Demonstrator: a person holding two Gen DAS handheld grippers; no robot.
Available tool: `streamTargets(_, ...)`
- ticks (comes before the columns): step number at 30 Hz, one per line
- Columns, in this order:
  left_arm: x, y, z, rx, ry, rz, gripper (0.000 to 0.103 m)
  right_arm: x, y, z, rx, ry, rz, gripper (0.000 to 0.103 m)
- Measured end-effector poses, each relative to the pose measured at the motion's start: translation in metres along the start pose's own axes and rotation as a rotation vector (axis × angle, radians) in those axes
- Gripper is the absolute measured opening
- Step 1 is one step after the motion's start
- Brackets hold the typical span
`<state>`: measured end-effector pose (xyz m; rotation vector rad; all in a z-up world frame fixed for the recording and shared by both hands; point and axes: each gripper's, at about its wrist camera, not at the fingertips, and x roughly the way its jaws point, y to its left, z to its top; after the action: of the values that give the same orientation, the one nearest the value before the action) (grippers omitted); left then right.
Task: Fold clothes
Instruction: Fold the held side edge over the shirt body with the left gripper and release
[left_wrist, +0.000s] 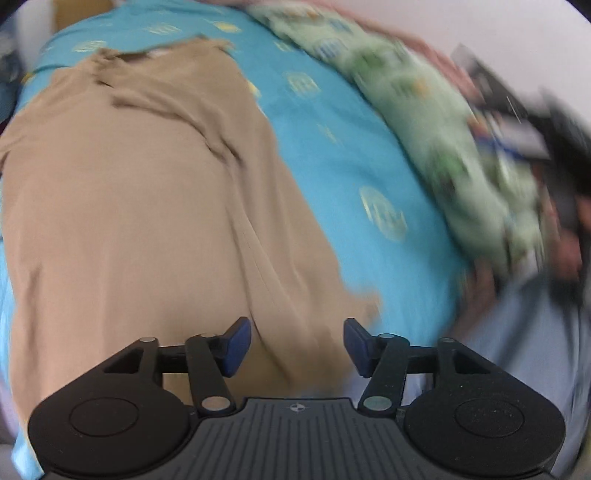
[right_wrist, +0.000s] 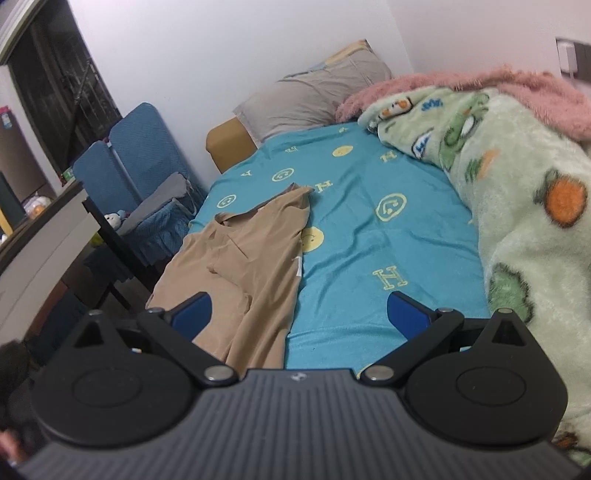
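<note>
A tan garment (left_wrist: 129, 206) lies spread along the left side of a bed with a turquoise sheet (left_wrist: 354, 162). My left gripper (left_wrist: 297, 345) is open and empty, hovering close over the garment's near end; this view is blurred. In the right wrist view the same garment (right_wrist: 243, 254) lies lengthwise on the sheet (right_wrist: 369, 236), wrinkled at its far end. My right gripper (right_wrist: 297, 314) is open and empty, held above the near edge of the bed, its left fingertip (right_wrist: 194, 314) over the garment.
A green fleece blanket (right_wrist: 517, 192) and a pink blanket (right_wrist: 480, 85) are piled along the bed's right side. A grey pillow (right_wrist: 314, 96) lies at the head. Left of the bed stand a blue folded chair (right_wrist: 140, 147), a dark table (right_wrist: 92, 221) and a window (right_wrist: 55, 81).
</note>
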<state>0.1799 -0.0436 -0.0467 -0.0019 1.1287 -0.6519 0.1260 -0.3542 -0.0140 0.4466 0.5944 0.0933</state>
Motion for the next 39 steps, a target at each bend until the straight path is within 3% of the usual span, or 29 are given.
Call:
streamTargets(2, 0.018, 0.023, 0.031, -0.103, -0.068, 0.025, 0.077, 0.006, -0.004, 0.001, 0.027, 0.011, 0.010, 0.103)
streamTargets(7, 0.089, 0.086, 0.108, -0.367, -0.196, 0.075, 0.075, 0.022, -0.014, -0.001, 0.060, 0.049, -0.014, 0.103)
streamTargets(9, 0.115, 0.102, 0.131, -0.430, -0.245, 0.126, 0.072, 0.028, -0.020, -0.001, 0.082, 0.059, -0.025, 0.103)
streamTargets(13, 0.146, 0.127, 0.159, -0.534, -0.369, 0.133, 0.070, 0.044, -0.026, 0.000, 0.098, 0.076, -0.048, 0.103)
streamTargets(14, 0.148, 0.126, 0.165, -0.533, -0.401, 0.140, 0.058, 0.048, -0.028, 0.001, 0.101, 0.082, -0.051, 0.103)
streamTargets(15, 0.152, 0.127, 0.173, -0.519, -0.406, 0.142, 0.031, 0.052, -0.029, 0.001, 0.103, 0.087, -0.055, 0.103)
streamTargets(16, 0.155, 0.127, 0.180, -0.499, -0.411, 0.148, 0.013, 0.057, -0.029, 0.001, 0.104, 0.093, -0.054, 0.103)
streamTargets(17, 0.154, 0.125, 0.187, -0.451, -0.420, 0.171, 0.003, 0.061, -0.029, 0.002, 0.104, 0.100, -0.052, 0.103)
streamTargets(19, 0.152, 0.120, 0.199, -0.353, -0.440, 0.224, 0.003, 0.070, -0.030, 0.003, 0.106, 0.113, -0.049, 0.103)
streamTargets(21, 0.147, 0.112, 0.207, -0.234, -0.475, 0.349, 0.003, 0.077, -0.030, 0.003, 0.099, 0.121, -0.048, 0.103)
streamTargets(22, 0.151, 0.112, 0.211, -0.204, -0.454, 0.399, 0.003, 0.081, -0.031, 0.003, 0.097, 0.125, -0.048, 0.103)
streamTargets(25, 0.155, 0.115, 0.207, -0.193, -0.367, 0.379, 0.010, 0.087, -0.033, 0.003, 0.095, 0.138, -0.054, 0.103)
streamTargets(30, 0.118, 0.103, 0.156, -0.231, -0.291, 0.309, 0.045, 0.087, -0.026, 0.000, 0.053, 0.165, -0.039, 0.103)
streamTargets(37, 0.033, 0.062, 0.038, -0.301, -0.245, 0.254, 0.053, 0.090, 0.000, -0.024, 0.046, 0.316, 0.166, 0.102)
streamTargets(38, 0.021, 0.055, 0.023, -0.303, -0.250, 0.256, 0.053, 0.090, 0.006, -0.031, 0.058, 0.345, 0.205, 0.100)
streamTargets(39, 0.007, 0.046, 0.012, -0.301, -0.268, 0.269, 0.053, 0.091, 0.012, -0.039, 0.074, 0.385, 0.237, 0.089)
